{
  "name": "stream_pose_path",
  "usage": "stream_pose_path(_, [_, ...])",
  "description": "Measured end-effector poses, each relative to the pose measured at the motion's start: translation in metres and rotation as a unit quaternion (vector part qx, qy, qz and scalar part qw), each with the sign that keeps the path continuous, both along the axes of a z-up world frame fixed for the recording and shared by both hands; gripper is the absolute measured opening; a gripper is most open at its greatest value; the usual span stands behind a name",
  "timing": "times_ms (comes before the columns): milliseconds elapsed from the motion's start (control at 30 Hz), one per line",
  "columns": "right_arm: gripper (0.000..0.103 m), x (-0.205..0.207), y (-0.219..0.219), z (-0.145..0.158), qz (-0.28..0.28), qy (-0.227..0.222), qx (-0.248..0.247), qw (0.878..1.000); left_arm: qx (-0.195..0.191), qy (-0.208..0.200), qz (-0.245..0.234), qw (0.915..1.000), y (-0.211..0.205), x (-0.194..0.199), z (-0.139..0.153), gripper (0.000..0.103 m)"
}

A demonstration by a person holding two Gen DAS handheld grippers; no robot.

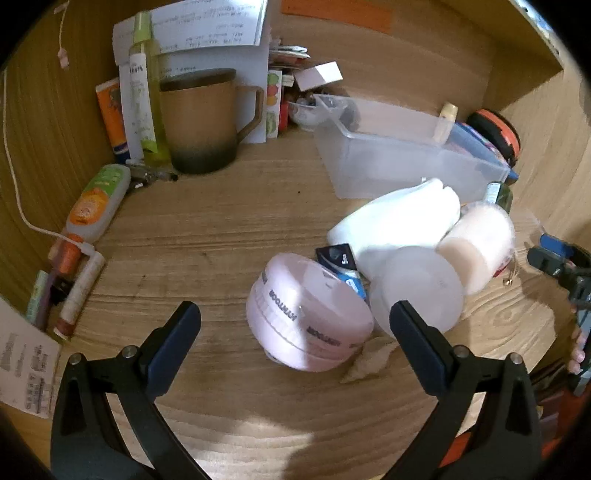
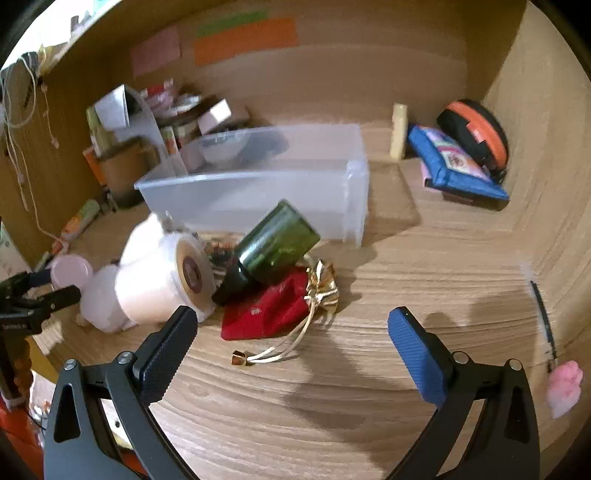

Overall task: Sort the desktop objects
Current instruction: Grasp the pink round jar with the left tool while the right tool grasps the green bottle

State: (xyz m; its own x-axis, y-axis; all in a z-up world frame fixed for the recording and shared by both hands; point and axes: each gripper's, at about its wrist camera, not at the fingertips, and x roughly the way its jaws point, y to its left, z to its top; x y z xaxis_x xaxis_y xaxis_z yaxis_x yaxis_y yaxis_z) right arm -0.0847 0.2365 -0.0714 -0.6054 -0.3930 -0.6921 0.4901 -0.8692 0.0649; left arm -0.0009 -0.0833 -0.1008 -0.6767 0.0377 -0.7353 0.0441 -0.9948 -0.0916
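Wood-grain table (image 2: 369,387) walled in by wooden panels (image 2: 369,66), crowded with clutter around a clear plastic bin (image 2: 258,199); both grippers' jaws spread wide, empty.

Motion blur smears the clutter (image 2: 177,107) at upper left of the right wrist view, print on the papers (image 1: 207,26) at the left wrist view's top is illegible, and the white bottle (image 1: 399,225) hides most of the green bottle (image 1: 503,194).

One clear bin (image 2: 258,192), one brown mug (image 1: 201,122), one green bottle (image 2: 273,247) and one red pouch (image 2: 269,310) are counted.
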Motion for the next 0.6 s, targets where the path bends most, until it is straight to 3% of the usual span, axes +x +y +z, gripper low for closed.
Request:
stream_pose_path(233, [0.098,-0.023,-0.007,0.0,0.004,-0.017,-0.016,1.0,0.02,0.003,0.004,0.9998,-0.01,-0.007,-0.003,0.103])
stream_pose_path(433, [0.089,-0.041,-0.02,0.001,0.015,-0.019,0.0,1.0,0.007,0.005,-0.001,1.0,-0.011,-0.011,-0.004,0.103])
stream_pose_path(600, [0.085,-0.049,-0.033,-0.004,0.031,-0.028,0.012,0.999,0.019,-0.005,-0.019,0.9996,-0.011,-0.018,-0.007,0.079])
